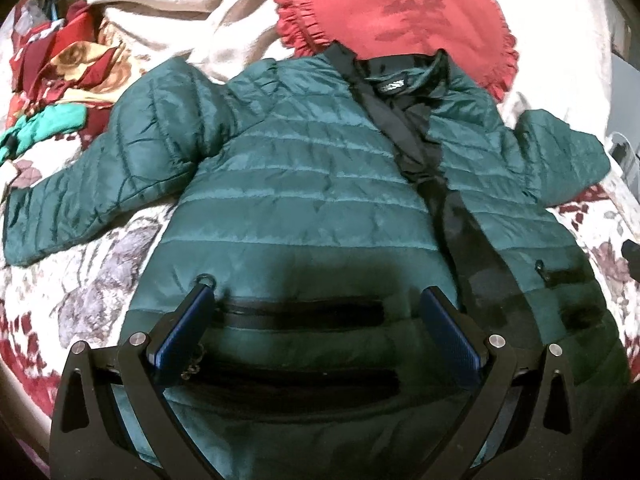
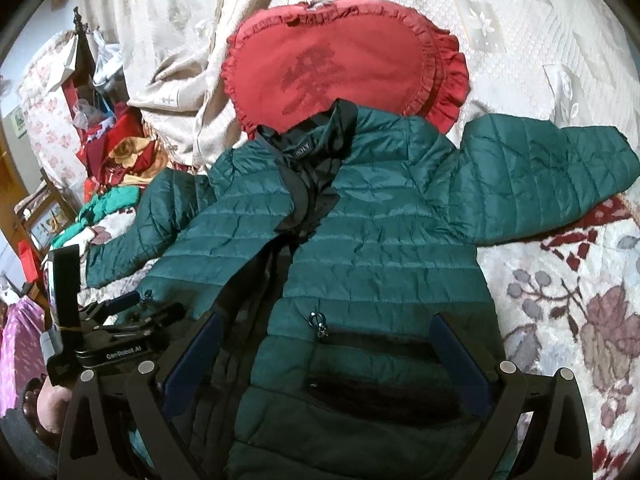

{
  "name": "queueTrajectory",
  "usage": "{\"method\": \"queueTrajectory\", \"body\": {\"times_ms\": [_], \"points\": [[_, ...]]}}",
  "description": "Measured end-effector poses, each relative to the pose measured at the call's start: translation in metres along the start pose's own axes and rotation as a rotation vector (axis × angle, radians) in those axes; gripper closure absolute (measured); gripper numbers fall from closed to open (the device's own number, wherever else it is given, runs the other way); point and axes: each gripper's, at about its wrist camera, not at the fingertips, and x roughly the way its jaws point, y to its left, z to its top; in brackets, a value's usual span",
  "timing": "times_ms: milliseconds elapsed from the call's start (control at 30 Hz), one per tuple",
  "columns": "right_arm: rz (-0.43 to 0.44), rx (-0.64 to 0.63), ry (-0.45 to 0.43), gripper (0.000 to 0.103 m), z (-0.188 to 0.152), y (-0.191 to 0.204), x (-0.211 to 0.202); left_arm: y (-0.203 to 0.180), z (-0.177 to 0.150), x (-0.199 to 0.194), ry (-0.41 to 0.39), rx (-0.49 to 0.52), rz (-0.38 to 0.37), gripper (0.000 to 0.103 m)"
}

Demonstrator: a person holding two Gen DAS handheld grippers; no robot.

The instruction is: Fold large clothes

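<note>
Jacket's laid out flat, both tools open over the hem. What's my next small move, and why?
Probably bring the right tool to the right sleeve and fold it across the chest: the green jacket lies flat, both sleeves spread wide, and neither tool grips anything yet.

Both wrist cameras are hovering low over the near hem of the green jacket, looking forward along their fingers toward the red cushion. The left view is sitting close over the jacket's left front, the right view over the right front. Both are sharing collar, cushion and floral bedspread.
</note>
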Motion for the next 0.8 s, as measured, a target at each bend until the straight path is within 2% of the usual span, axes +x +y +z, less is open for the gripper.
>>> {"method": "queueTrajectory", "body": {"times_ms": [133, 300, 800], "points": [[-0.054, -0.017, 0.001, 0.000, 0.000, 0.002, -0.001, -0.013, 0.001, -0.003, -0.026, 0.101, 0.054, 0.000], [-0.077, 0.027, 0.041, 0.000, 0.002, -0.009, 0.003, -0.011, 0.000, 0.006, 0.013, 0.108, 0.080, 0.000], [-0.119, 0.010, 0.020, 0.000, 0.003, -0.007, -0.001, -0.007, -0.001, 0.007, 0.039, 0.069, 0.017, 0.000]]}}
